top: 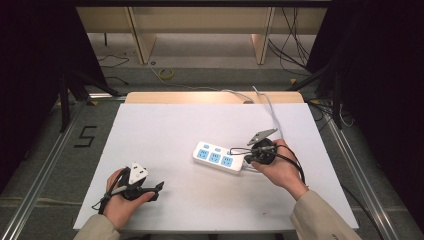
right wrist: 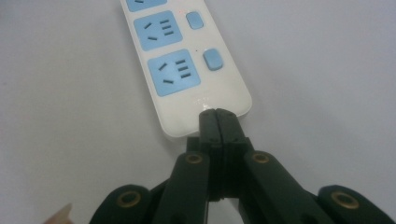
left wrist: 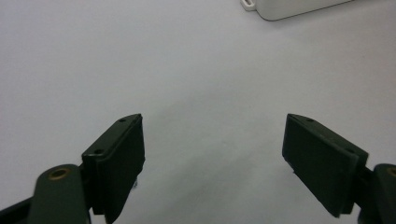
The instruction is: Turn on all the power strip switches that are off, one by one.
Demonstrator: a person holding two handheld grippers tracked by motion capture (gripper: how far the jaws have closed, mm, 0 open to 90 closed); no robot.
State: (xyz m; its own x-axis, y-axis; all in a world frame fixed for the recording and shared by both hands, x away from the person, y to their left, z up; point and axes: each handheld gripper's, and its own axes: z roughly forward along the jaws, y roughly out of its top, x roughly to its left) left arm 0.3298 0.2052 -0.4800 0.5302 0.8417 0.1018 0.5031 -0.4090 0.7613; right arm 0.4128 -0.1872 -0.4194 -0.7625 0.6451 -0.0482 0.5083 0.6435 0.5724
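Strip point(top: 219, 158), white glossy plastic with three blue sockets, lies flat near the middle of the table point(top: 165, 125), its white cord point(top: 270, 107) trailing off the far edge. Right gripper point(top: 235, 150), held in the right hand point(top: 282, 167) with the wrist cocked inward, points at the strip's near end; its jaws are pressed together, tips touching that rounded end point(right wrist: 205, 105). The right gripper view adds blue rocker switches point(right wrist: 213, 59) beside the sockets. Left gripper point(top: 160, 189) rests low at the near left in the left hand point(top: 120, 202), jaws spread wide over bare matte table.
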